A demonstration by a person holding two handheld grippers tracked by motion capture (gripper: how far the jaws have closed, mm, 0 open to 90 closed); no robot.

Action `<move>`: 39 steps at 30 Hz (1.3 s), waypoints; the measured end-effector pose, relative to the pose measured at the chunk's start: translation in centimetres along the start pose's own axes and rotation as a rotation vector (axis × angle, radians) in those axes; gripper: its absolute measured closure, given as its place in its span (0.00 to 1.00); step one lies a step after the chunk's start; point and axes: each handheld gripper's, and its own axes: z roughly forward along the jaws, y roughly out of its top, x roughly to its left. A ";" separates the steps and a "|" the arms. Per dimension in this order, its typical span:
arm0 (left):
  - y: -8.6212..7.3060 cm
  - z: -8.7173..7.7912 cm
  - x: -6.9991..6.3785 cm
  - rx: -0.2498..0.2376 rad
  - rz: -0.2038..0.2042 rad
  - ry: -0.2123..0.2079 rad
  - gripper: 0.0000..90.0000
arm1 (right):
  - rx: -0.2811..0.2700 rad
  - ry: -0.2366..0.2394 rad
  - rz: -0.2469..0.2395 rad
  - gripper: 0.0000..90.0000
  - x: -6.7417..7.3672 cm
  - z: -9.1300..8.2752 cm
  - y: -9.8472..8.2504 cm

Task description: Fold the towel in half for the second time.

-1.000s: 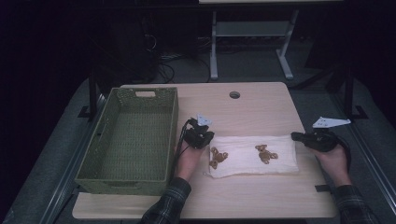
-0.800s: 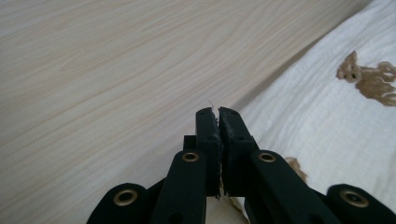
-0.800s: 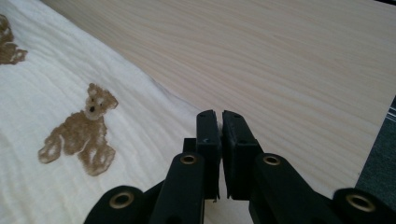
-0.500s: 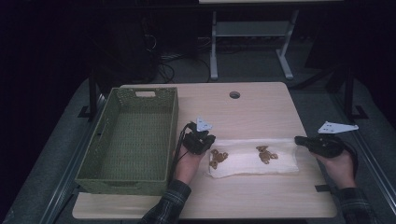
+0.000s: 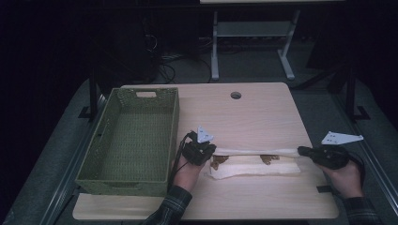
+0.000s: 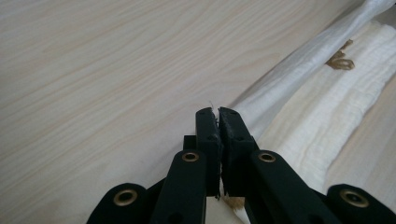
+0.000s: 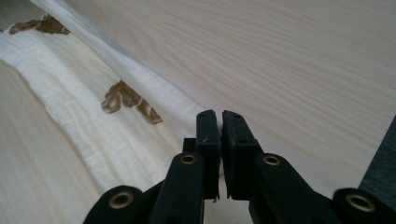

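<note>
High view first: your left tongs [image 5: 212, 151] pinch the left end of the cloth [image 5: 256, 165], and your right tongs [image 5: 302, 151] pinch its right end. Between them the far edge is pulled taut into a thin white band that hangs over the rest of the cloth. The rest lies flat on the surface [image 5: 244, 117], near the front edge, with brown marks showing just under the band.

Left gripper view: your jaws are pressed together with a sliver of cloth [image 6: 299, 107] caught at their tips, and the taut fold runs off up and to the right, beside a brown mark [image 6: 340, 60].

Right gripper view: your jaws are likewise closed on the cloth [image 7: 93, 116], whose fold runs off up and to the left past a brown mark [image 7: 128, 102].

To the left of your left hand [image 5: 187, 173] stands the green basket [image 5: 105, 150], just beside it and apart from the cloth. Your right hand [image 5: 347, 178] sits at the right edge of the surface.
</note>
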 end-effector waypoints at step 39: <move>-2.9 -0.9 -2.8 0.090 0.013 -0.118 0.70 | 0.026 0.096 0.036 0.91 3.1 -2.9 -2.7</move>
